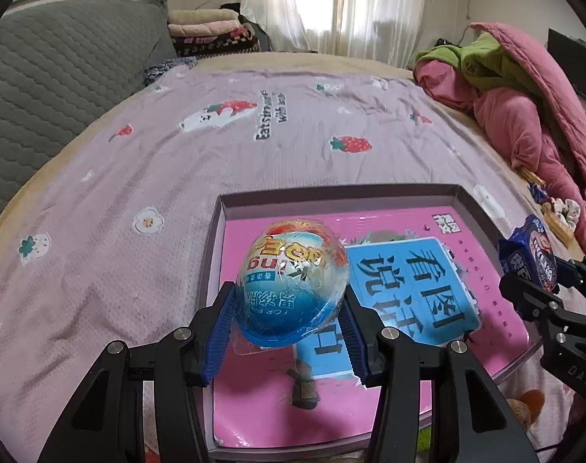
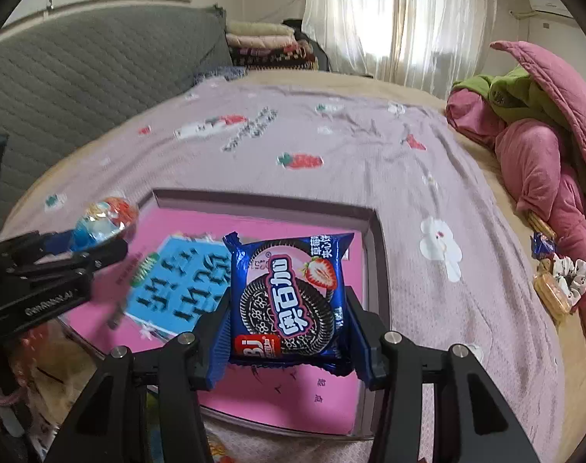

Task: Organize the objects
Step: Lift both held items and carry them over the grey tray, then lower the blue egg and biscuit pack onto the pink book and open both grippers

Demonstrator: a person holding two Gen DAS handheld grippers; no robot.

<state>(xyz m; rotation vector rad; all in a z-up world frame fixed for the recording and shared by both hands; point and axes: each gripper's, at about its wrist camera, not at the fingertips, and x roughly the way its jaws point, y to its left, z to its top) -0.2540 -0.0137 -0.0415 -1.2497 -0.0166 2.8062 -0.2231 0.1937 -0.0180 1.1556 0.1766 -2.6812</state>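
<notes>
Presently both grippers hang over a shallow box (image 1: 460, 208) lying on a bed with a lilac strawberry-print sheet (image 1: 138, 177).

Left gripper (image 1: 289, 320): blue ribbed pads pressed against both sides of a plastic-wrapped egg-shaped toy (image 1: 293, 285), blue at its near end, white and red at the far end. Egg sits over the box's left half, above the pink floor, clear of it as far as can be told.

Right gripper (image 2: 289, 332): jaws set fairly narrow, clamped on the two side edges of a blue cookie packet (image 2: 289, 297), printed with a dark sandwich cookie and a strawberry. Packet stands upright, face toward the camera, over the box's right half.

Box contents: a pink booklet with a light-blue panel (image 1: 412, 289) of large dark characters, lying flat.

Surroundings: grey quilted headboard (image 1: 49, 81) far left; folded blankets (image 1: 211, 31) stacked at the far side beside it; pink quilt with a green garment (image 1: 524, 115) heaped along the right edge. Small wrapped snacks (image 2: 551, 293) and a patterned scrunchie lie near that quilt, well apart from the box.
</notes>
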